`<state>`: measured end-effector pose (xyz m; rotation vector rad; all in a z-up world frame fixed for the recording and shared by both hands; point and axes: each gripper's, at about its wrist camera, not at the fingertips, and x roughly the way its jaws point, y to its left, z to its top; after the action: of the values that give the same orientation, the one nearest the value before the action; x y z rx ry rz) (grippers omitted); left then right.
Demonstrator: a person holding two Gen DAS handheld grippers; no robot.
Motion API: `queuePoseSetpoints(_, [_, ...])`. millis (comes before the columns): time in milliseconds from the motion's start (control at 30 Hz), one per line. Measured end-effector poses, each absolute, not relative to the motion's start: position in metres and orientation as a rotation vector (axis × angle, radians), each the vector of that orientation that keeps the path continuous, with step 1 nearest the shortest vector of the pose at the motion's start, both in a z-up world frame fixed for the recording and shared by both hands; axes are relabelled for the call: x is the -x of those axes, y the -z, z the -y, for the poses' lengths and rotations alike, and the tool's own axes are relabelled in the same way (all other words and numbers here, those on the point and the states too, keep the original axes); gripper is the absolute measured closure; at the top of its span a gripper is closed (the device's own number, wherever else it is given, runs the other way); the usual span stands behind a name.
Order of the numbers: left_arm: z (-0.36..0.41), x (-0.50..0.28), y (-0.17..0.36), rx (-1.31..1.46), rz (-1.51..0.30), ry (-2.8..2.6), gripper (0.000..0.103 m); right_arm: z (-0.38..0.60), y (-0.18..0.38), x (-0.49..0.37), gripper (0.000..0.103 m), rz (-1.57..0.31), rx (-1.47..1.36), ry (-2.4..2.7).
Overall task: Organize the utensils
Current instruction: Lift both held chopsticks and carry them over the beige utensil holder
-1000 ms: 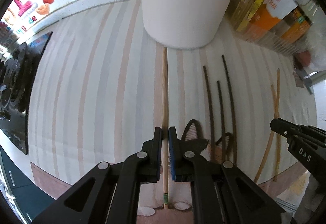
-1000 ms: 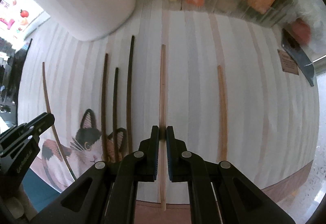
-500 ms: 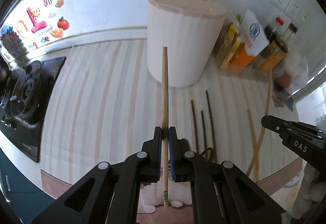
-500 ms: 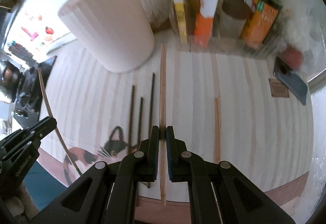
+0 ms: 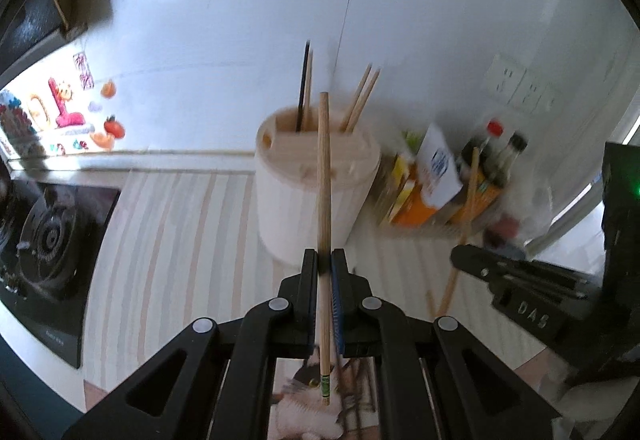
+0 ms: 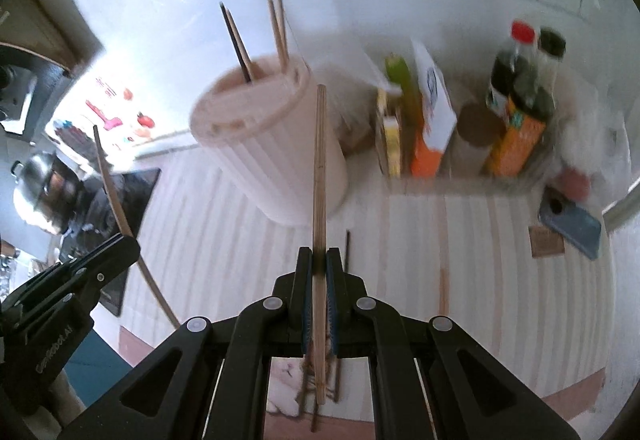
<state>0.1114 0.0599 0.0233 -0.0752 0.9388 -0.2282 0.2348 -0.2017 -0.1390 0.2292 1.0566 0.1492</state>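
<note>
My left gripper [image 5: 324, 256] is shut on a pale wooden chopstick [image 5: 323, 179], held in the air and pointing at the cream ribbed utensil holder [image 5: 288, 199]. My right gripper [image 6: 319, 255] is shut on a second pale chopstick [image 6: 320, 167], also lifted, in front of the same holder [image 6: 268, 147]. Several chopsticks stand in the holder. In the left wrist view the right gripper [image 5: 464, 260] and its chopstick [image 5: 466, 215] appear on the right. In the right wrist view the left gripper [image 6: 120, 244] shows at the left. A dark chopstick [image 6: 347, 252] and a pale one [image 6: 442, 280] lie on the striped mat.
A tray of bottles and cartons [image 6: 460, 127] stands right of the holder against the wall. A phone [image 6: 570, 224] lies at the mat's right edge. The black stove [image 5: 48, 240] is on the left, with a steel pot [image 6: 36, 175] on it.
Both grippers have risen off the mat, each with its chopstick, and tipped upward. The holder's top and the wall have come into view.
</note>
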Motion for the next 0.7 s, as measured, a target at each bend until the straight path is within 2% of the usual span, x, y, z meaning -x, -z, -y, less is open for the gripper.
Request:
queuePoseSetpoints(333, [-0.063, -0.166, -0.077, 0.139, -0.831, 0.239, 0.099, 0.196, 0.070, -0.271, 0.096, -0.918, -0.243, -0.174])
queuePoseSetpoints(700, [-0.073, -0.237, -0.111, 0.182, -0.749, 0.217, 0.099, 0.191, 0.016, -0.344, 0.096, -0.770, -0.254, -0.146])
